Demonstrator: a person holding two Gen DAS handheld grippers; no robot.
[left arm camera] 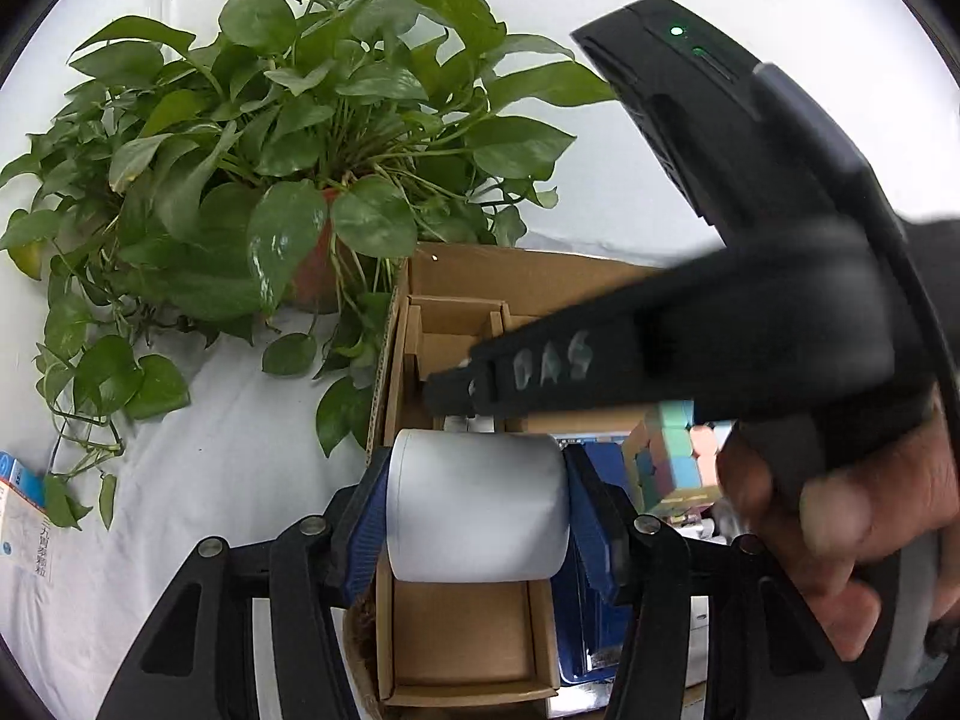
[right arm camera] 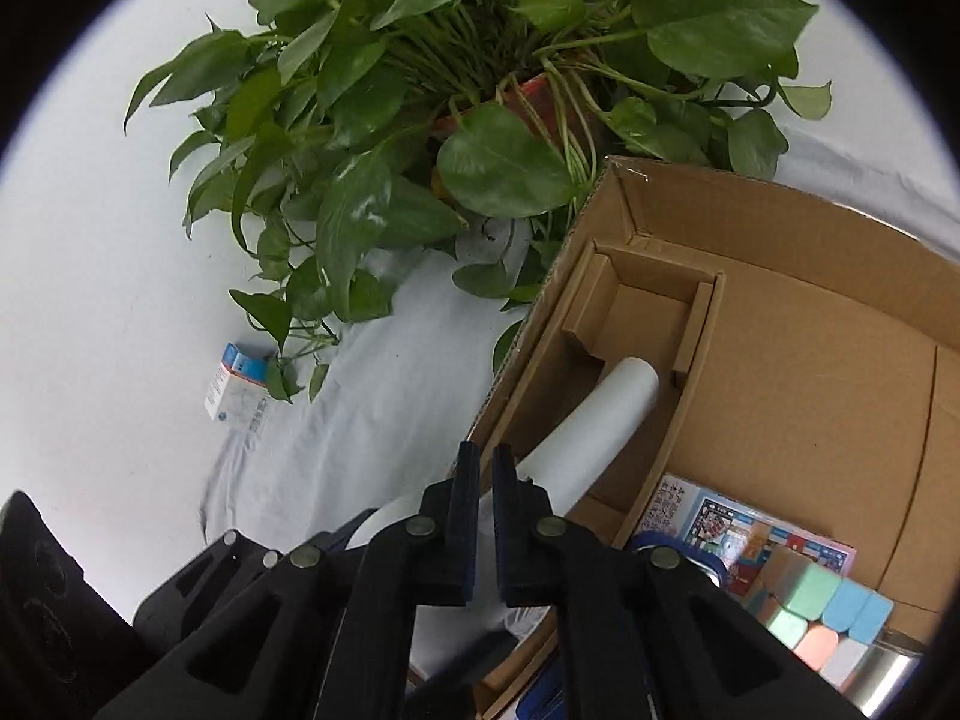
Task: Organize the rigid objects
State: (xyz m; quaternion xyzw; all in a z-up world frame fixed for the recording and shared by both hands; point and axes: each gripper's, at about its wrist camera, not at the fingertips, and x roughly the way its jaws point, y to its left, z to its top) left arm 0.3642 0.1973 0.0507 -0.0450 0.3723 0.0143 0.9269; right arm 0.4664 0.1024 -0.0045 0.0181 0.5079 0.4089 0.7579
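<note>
My left gripper (left arm camera: 477, 468) is shut on a white cylinder (left arm camera: 477, 504), held over the narrow left compartment of a cardboard box (left arm camera: 540, 279). The cylinder also shows in the right wrist view (right arm camera: 594, 420), slanting down into that compartment of the box (right arm camera: 810, 360). My right gripper (right arm camera: 486, 462) is nearly shut and empty, just above the cylinder's near end. It crosses the left wrist view (left arm camera: 444, 390) above the box. A pastel puzzle cube (right arm camera: 822, 612) lies in the box's right part and shows in the left view (left arm camera: 666, 462).
A large potted plant (left arm camera: 288, 168) stands behind and left of the box, leaves hanging over its corner. A small blue-and-white carton (right arm camera: 237, 387) lies on the white cloth at left. A colourful booklet (right arm camera: 738, 528), a blue item and a metal can (right arm camera: 888, 678) are in the box.
</note>
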